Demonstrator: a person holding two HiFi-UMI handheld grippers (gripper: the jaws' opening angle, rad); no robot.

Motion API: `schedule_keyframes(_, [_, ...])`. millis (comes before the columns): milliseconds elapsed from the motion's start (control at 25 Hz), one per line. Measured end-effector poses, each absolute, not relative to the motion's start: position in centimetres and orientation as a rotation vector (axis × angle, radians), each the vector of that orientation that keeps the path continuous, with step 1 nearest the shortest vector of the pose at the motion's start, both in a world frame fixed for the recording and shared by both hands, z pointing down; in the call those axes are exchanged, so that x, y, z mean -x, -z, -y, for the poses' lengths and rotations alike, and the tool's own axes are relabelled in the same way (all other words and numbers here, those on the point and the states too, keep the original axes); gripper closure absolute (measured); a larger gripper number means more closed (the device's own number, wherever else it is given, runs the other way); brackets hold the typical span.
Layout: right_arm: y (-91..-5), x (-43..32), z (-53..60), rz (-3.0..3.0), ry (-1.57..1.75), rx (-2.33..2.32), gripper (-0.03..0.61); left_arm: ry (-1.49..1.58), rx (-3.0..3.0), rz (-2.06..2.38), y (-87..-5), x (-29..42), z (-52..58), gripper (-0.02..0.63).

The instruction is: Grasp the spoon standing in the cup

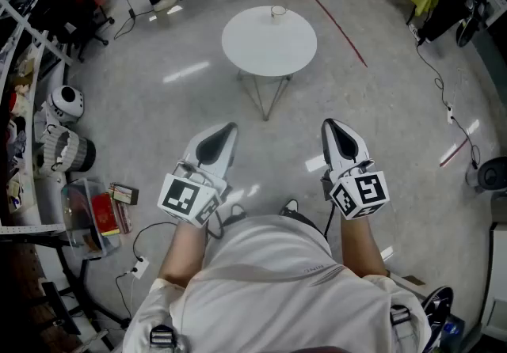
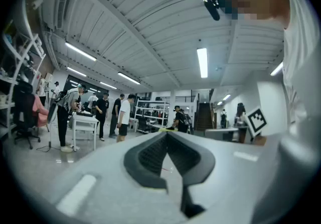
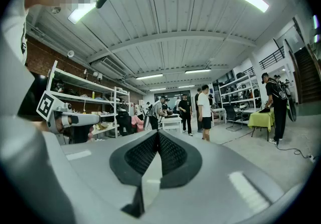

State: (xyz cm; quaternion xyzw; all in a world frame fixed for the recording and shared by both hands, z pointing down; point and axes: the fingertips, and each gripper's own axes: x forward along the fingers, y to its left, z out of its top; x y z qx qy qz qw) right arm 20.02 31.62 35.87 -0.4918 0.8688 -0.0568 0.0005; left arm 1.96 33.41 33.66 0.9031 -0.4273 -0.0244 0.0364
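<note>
Forearms (image 1: pixel 184 252) reach forward from a white shirt (image 1: pixel 269 272), bare-skinned, elbows close to the body, one on each side. Each ends in a marker cube printed with black and white squares: the left cube (image 1: pixel 188 199) is turned a little outward, the right cube (image 1: pixel 360 194) sits squarer to the head view.

From the cubes the grippers point ahead and slightly toward each other, well apart, over polished grey floor (image 1: pixel 158 98). The left gripper (image 1: pixel 226 134) is a smooth pale shell that tapers to a point, with a dark ribbed pad set into it. Its own view shows the two pads meeting at the tip (image 2: pixel 166 135), so the jaws are closed with nothing between them. The right gripper (image 1: pixel 333 131) has the same shape and finish. Its view shows the ribbed pads pressed together along one seam (image 3: pixel 158 132), likewise closed and empty. Both gripper views look out level across the room, taking in more ceiling than floor.

Farther on stands a round white table (image 1: pixel 269 51) with a matte top on thin bent wire legs (image 1: pixel 265 98). A small cup (image 1: pixel 278 11) sits at the table's far edge, well away from both grippers. It is pale and tiny at this range, and the spoon inside it cannot be made out.

Past the table, a red line (image 1: pixel 341 27) runs across the floor.
</note>
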Motion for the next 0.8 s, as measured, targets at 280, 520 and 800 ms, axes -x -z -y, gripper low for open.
schedule_keyframes(280, [-35.9, -18.9, -31.9, -2.749, 0.176, 1.531, 0.574, 0.062, -2.788, 1.284, -33.5, -1.8, -33.8, 0.611])
schedule_keyframes(520, [-36.1, -18.6, -31.3, -2.752, 0.189, 1.523, 0.574, 0.063, -2.777, 1.302, -33.8, -1.3, -33.5, 0.611])
schedule_keyframes(800, [-36.8, -18.6, -30.4, -2.716, 0.26, 1.531, 0.574, 0.064, -2.772, 1.308, -34.1, -0.6, -33.0, 0.612])
